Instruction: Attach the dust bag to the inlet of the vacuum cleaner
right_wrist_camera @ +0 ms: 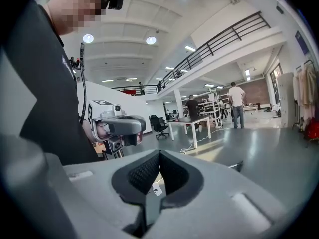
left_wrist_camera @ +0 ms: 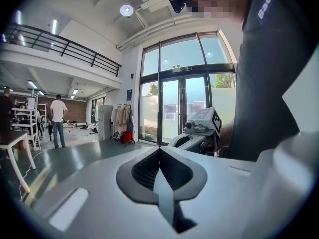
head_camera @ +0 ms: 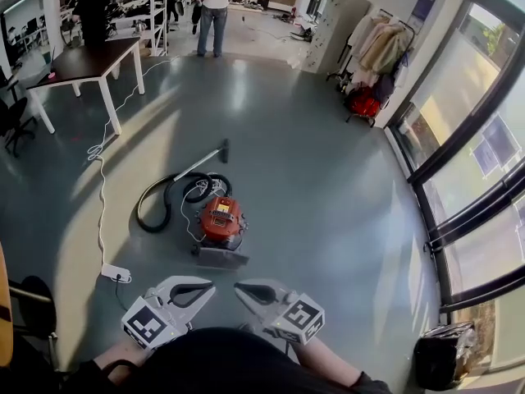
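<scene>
Both tools are held low against the person's dark-clad torso, well apart from the work. The left tool (head_camera: 207, 286) is clenched: in the left gripper view its jaws (left_wrist_camera: 160, 151) meet at the tips with nothing between them. The right tool (head_camera: 240, 289) is likewise clenched and empty, its jaws (right_wrist_camera: 159, 154) closed tip to tip in the right gripper view. The two tools sit near each other with their tips angled inward, not touching; each shows in the other's view. The vacuum cleaner (head_camera: 221, 220), a red canister, stands on the grey floor (head_camera: 328, 187) ahead of the tools and clear of them. Its black hose (head_camera: 157, 212) loops on the floor to its left, and the wand (head_camera: 199, 163) runs away from the person. A flat grey piece (head_camera: 220, 258) lies touching the canister's near side; it cannot be told whether this is the dust bag. A white power strip (head_camera: 116, 273) lies on the floor to the left. A dark-topped bench (head_camera: 86, 60) stands far left, with people (head_camera: 215, 6) standing beyond it.
</scene>
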